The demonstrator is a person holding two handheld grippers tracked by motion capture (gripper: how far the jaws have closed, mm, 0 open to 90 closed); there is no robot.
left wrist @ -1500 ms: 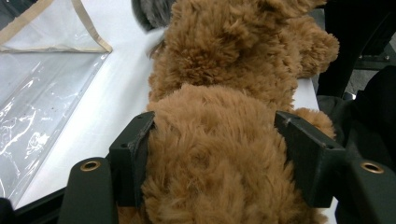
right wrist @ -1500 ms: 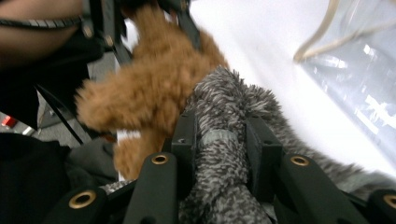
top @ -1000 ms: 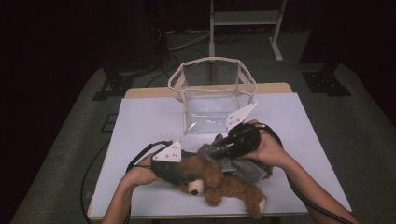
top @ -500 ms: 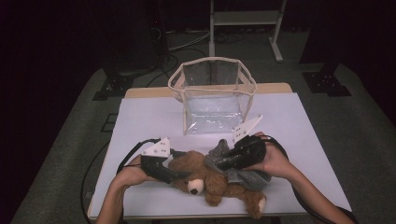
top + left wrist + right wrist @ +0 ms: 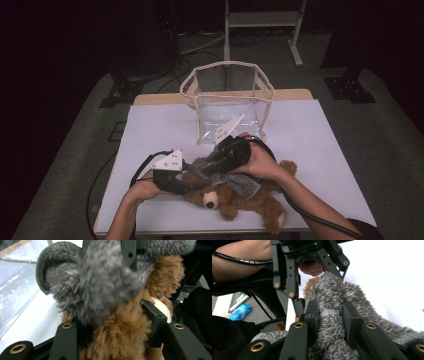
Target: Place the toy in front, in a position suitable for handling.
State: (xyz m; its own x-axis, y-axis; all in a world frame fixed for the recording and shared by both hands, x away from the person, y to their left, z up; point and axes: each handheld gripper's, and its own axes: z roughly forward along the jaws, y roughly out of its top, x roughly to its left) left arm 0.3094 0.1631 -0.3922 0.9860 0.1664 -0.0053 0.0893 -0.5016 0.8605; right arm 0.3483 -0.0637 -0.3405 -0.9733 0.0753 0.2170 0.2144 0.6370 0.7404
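A brown teddy bear [image 5: 235, 200] lies on its back near the front edge of the white table [image 5: 325, 140], with a grey fuzzy garment [image 5: 240, 182] over its chest. My left gripper [image 5: 192, 186] reaches in from the left. Its jaws have just been closing, and brown fur [image 5: 120, 340] fills the gap between them, pressed on both sides. The grey garment [image 5: 100, 285] bunches just above those jaws. My right gripper [image 5: 201, 167] comes from the right and is shut on a ribbed edge of the garment [image 5: 329, 322], close above the left one.
A clear plastic bag [image 5: 227, 100] with beige trim stands open at the back middle of the table. Black cables trail from both grippers across the table. A metal stand [image 5: 260, 20] sits on the dark floor behind. A blue packet [image 5: 240, 311] lies on the floor.
My right gripper has moved left with the grey garment, pulling it toward the bear's head. The left hand has hardly moved. The left jaws stand closer around the fur.
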